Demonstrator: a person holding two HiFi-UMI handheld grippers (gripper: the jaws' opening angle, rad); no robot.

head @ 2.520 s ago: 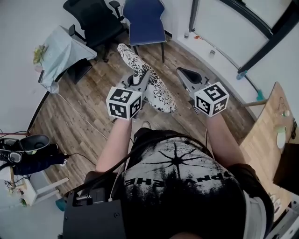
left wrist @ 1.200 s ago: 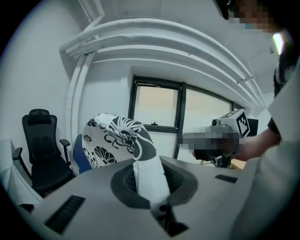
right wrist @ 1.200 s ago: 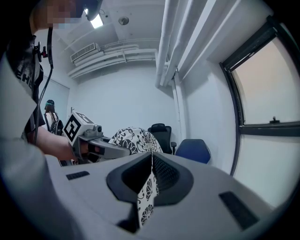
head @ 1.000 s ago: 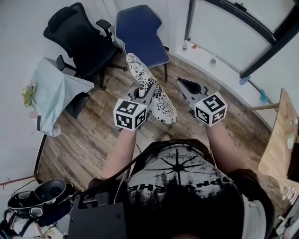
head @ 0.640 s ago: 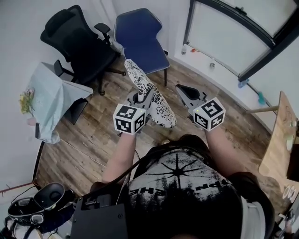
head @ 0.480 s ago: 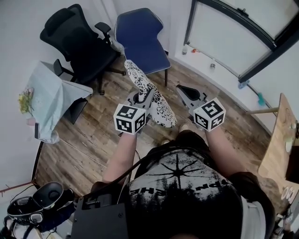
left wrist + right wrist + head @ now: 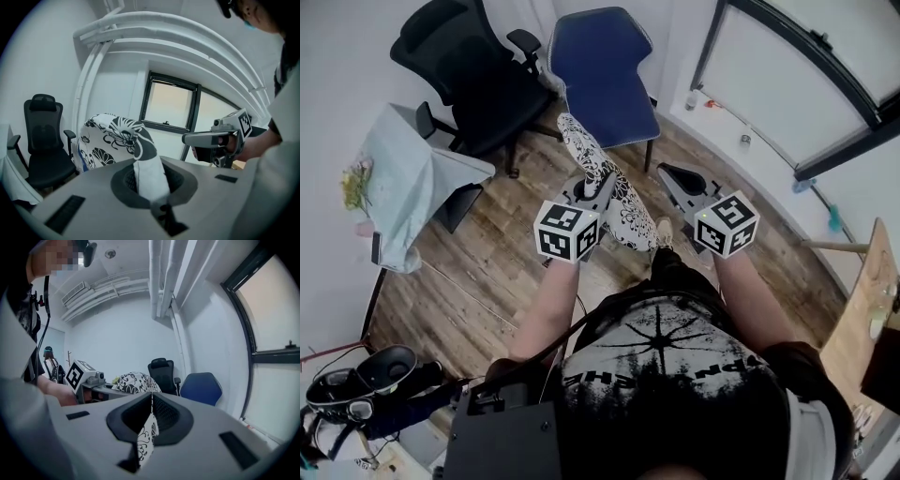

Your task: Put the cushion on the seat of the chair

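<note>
left gripper (image 7: pixel 598 180) and right gripper (image 7: pixel 671 175) both pinching the floral cushion (image 7: pixel 584 150), held mid-air. it's been carried closer, far end now near the seat front of the blue chair (image 7: pixel 609 70); not set down yet.

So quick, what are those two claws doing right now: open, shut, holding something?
Left gripper: closed, holding the patterned cushion.
Right gripper: closed, pinching an edge of the same cushion.

The head camera is looking steeply down from above the person onto the wooden floor (image 7: pixel 487 253). Each gripper view is sitting close behind its own jaws, facing roughly level, and all three are sharing the cushion (image 7: pixel 605 183) and the black office chair (image 7: pixel 473 75).
</note>
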